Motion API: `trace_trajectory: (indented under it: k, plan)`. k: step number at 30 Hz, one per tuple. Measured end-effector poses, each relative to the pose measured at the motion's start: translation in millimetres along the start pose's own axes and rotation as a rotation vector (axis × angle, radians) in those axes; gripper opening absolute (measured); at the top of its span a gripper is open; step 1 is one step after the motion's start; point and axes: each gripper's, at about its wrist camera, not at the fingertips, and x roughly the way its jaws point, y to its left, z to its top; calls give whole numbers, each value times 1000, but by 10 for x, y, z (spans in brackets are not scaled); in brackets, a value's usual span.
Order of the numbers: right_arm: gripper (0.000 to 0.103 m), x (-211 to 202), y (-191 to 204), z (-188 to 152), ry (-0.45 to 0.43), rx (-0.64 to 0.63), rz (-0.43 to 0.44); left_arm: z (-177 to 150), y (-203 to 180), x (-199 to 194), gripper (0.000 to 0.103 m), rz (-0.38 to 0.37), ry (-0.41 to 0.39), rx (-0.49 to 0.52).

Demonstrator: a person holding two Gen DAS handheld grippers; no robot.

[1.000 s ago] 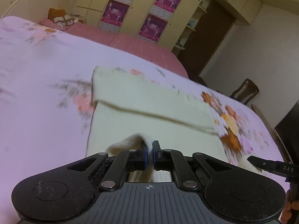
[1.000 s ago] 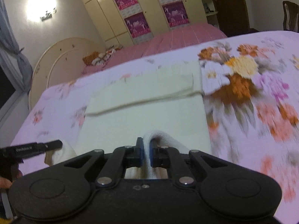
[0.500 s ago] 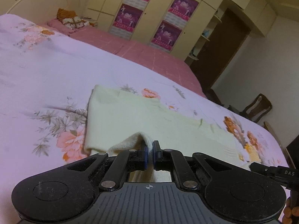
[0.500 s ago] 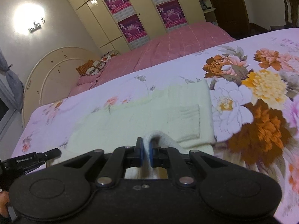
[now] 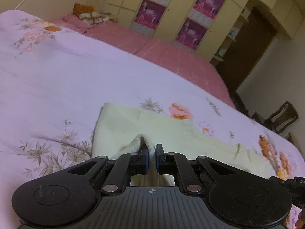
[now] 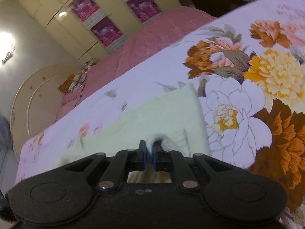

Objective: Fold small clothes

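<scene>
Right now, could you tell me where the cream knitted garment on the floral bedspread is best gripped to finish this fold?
By its thick near hem, from the near side, one corner per gripper. The cream knitted garment lies flat, its hem bunched in the left gripper and right gripper, both shut on it.

dim warm light, blurred, fisheye-warped edges

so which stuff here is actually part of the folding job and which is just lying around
Part of the job:
- cream garment, being folded on the bed
- left tool, shut on a fold of it
- right tool, shut on another fold

Just lying about:
- floral bedsheet under it
- pink quilt
- orange pillow
- wardrobe posters
- wooden chair
</scene>
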Motion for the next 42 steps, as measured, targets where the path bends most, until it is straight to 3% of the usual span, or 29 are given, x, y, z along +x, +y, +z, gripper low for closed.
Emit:
trace_trajectory:
  k: [2, 4, 5, 6, 7, 8, 14, 19, 23, 30, 36, 37, 39, 42]
  plan:
    - [12, 67, -19, 50, 6, 6, -6, 33, 13, 24, 6, -11, 5, -5]
    - [24, 64, -19, 81, -13, -3, 7, 64, 32, 27, 17, -11, 6, 2]
    - [29, 47, -6, 98, -31, -21, -1, 78, 55, 16, 40, -12, 6, -5]
    - [33, 24, 14, 116, -54, -46, -19, 90, 74, -8, 71, -6, -7, -11]
    - [44, 2, 22, 134, -72, -69, -32, 104, 85, -47, 82, 14, -37, -8]
    - [50, -12, 35, 148, -85, -96, -37, 114, 89, -91, 85, 30, -74, 4]
    - [50, -66, 81, 158, -113, -201, -52, 102, 114, -61, 84, 43, -61, 136]
    - [54, -132, -22, 268, -190, -167, -82, 90, 172, -147, 84, 62, -119, 143]
    - [53, -156, -3, 199, -163, -248, -94, 131, 307, -292, 84, 67, -137, 130]
    - [54, -93, 22, 20, -79, -347, -110, -131, 173, -386, 84, 67, -71, 381]
    - [58, 118, 60, -13, -41, -350, -135, -91, -40, -193, 84, 55, -71, 372]
    - [59, 146, 71, -9, -41, -355, -138, -63, -70, -125, 82, 54, -65, 354]
    - [59, 195, 81, 21, -41, -349, -137, -6, -92, 25, 38, 47, -33, 322]
    - [51, 253, 87, 72, -48, -336, -146, 9, -55, 122, 27, 60, -43, 262]
